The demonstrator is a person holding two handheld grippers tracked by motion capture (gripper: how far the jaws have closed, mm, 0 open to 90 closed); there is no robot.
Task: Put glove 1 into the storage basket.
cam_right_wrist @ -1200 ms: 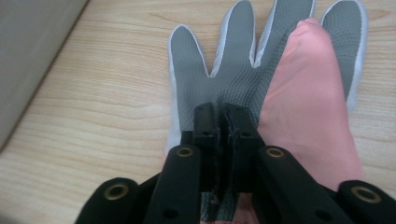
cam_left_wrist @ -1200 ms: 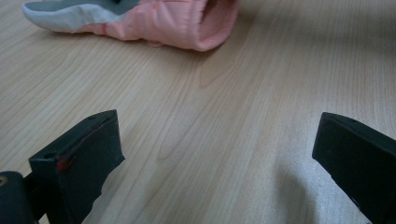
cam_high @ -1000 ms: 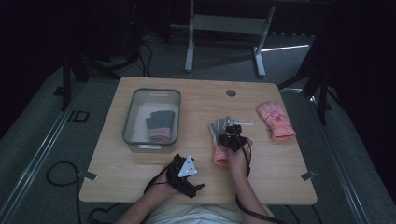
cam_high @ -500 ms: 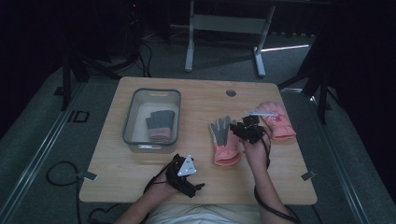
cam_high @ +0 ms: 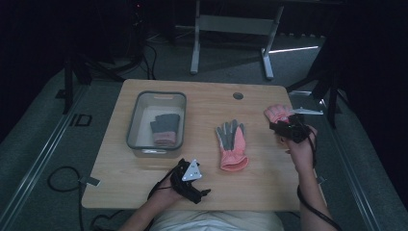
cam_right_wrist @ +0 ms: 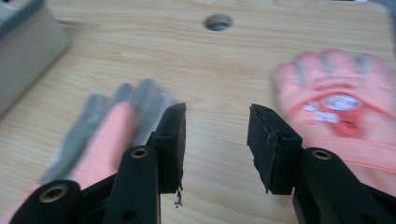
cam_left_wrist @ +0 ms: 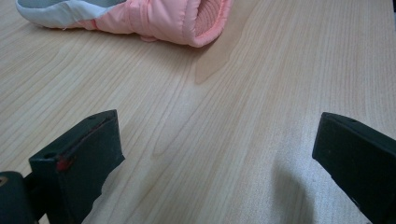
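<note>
Just beyond the right gripper (cam_high: 284,126), at the table's right edge, lies the pink glove (cam_high: 275,113), back side up with a printed patch showing; in the right gripper view it sits to the right of the jaws (cam_right_wrist: 341,107). The right gripper (cam_right_wrist: 216,140) has just been opening its jaws: they stand partly apart with nothing between them, only bare wood showing in the gap. To its left, on the middle of the table (cam_high: 202,101), lies the grey-palmed glove (cam_high: 232,144), fingers pointing away from the person, cuff toward them; it appears blurred at the left of the right gripper view (cam_right_wrist: 100,135).

The left gripper (cam_high: 188,179) rests near the front edge of the table, its jaws wide apart and empty above the wood (cam_left_wrist: 215,154). Ahead of it lies the cuff of the grey-palmed glove (cam_left_wrist: 159,18).

Farther left of both grippers stands the clear bin (cam_high: 139,120), holding another glove (cam_high: 165,130), dark grey with a pink cuff.
</note>
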